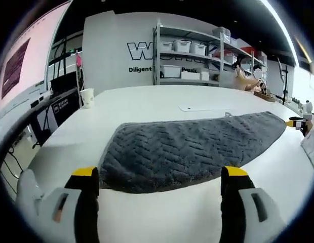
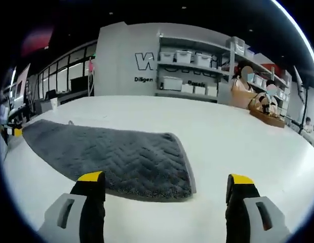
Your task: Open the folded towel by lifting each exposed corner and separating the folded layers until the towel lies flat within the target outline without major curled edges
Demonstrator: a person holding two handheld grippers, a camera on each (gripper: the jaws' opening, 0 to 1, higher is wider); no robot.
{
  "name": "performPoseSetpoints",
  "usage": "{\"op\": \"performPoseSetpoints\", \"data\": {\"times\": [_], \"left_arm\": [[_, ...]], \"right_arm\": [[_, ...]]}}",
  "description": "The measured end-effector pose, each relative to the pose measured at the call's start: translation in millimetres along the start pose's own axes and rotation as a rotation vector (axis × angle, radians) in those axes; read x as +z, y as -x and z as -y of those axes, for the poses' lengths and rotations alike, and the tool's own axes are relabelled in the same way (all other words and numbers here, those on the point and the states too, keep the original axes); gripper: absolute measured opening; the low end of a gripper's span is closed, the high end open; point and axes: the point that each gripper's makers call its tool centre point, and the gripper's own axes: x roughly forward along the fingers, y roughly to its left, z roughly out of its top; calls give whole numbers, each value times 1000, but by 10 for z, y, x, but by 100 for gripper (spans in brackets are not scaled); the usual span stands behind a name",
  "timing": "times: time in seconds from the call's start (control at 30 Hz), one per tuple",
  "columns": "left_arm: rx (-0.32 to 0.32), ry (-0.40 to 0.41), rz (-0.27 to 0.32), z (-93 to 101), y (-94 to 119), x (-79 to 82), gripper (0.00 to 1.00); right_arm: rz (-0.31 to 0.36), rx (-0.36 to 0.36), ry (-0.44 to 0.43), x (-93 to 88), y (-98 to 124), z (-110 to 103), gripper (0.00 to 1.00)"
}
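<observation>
A dark grey textured towel (image 1: 187, 149) lies on the white table (image 1: 147, 101), stretched out long, its near edge just beyond my left gripper (image 1: 159, 174). The left jaws stand wide apart with yellow tips and nothing between them. In the right gripper view the same towel (image 2: 111, 154) spreads to the left, its right end rounded and slightly thick at the edge. My right gripper (image 2: 164, 182) is open too, its left jaw just short of the towel's near edge, its right jaw over bare table (image 2: 238, 136). The other gripper's yellow tip (image 1: 295, 122) shows at the towel's far right end.
A white paper cup (image 1: 87, 97) stands at the table's far left. A thin outline mark (image 1: 202, 108) shows on the table behind the towel. Shelves with white bins (image 1: 185, 61) line the back wall. People sit at the far right (image 2: 253, 88). A screen (image 1: 25, 61) hangs at left.
</observation>
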Motion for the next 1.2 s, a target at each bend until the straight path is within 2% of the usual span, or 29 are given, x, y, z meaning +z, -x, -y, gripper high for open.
{"op": "performPoseSetpoints", "data": {"times": [0.1, 0.27, 0.5, 0.67, 0.83, 1.2], "left_arm": [[-30, 4, 11, 70, 23, 40, 99], [-154, -5, 44, 357, 50, 144, 99], [-165, -44, 1, 436, 50, 96, 99], [-203, -38, -6, 553, 65, 99, 99], [-252, -57, -9, 713, 79, 89, 98], [-291, -79, 1, 884, 90, 101, 98]], "right_arm": [[-3, 25, 4, 12, 10, -94, 99], [4, 97, 1, 55, 29, -297, 99], [-3, 136, 24, 67, 73, -465, 99], [-11, 237, 18, 65, 96, -735, 99], [-29, 252, 55, 38, 116, -854, 99], [-44, 318, 118, -3, 93, -1073, 99]]}}
